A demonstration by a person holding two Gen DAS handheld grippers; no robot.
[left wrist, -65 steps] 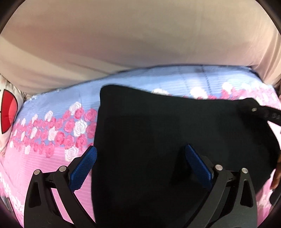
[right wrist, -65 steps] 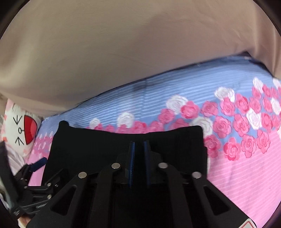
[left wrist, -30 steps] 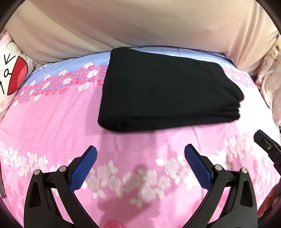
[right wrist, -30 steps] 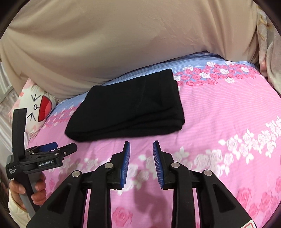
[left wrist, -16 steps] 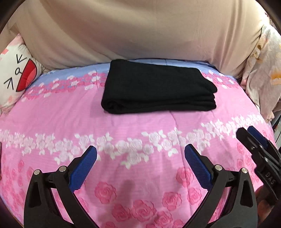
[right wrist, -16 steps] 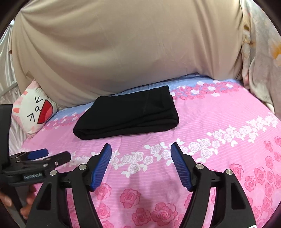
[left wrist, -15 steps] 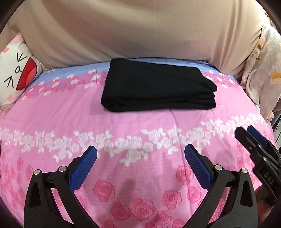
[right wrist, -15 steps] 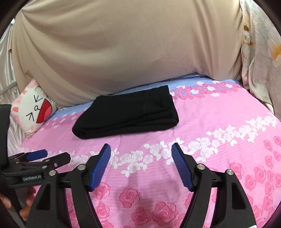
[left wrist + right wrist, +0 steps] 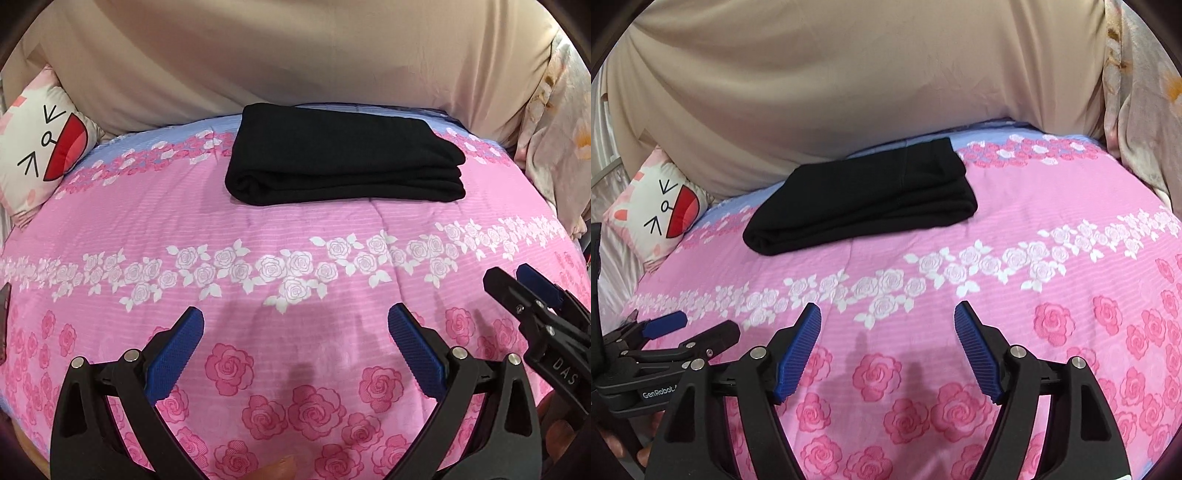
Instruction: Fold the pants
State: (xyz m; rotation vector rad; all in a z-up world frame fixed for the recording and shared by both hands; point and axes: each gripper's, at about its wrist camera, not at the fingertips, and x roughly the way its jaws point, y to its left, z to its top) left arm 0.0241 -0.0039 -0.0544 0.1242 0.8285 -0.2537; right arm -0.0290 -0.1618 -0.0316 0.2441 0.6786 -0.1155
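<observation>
The black pants [image 9: 343, 155] lie folded into a flat rectangle at the far side of the pink rose-print bed; they also show in the right wrist view [image 9: 864, 195]. My left gripper [image 9: 295, 321] is open and empty, hovering over the near part of the bed, well short of the pants. My right gripper [image 9: 888, 317] is open and empty too, at a similar distance. The right gripper shows at the right edge of the left wrist view [image 9: 532, 295], and the left gripper shows at the lower left of the right wrist view [image 9: 694, 328].
The bedspread [image 9: 295, 236] is pink with bands of white and red roses. A beige curtain [image 9: 295, 51] hangs behind the bed. A cartoon-face pillow [image 9: 40, 147] lies at the far left. A floral cloth [image 9: 557, 122] hangs at the far right.
Both grippers have pulled back from the pants toward the near side of the bed. The right gripper, shut on the pants at first, has opened wide. The pants stay folded.
</observation>
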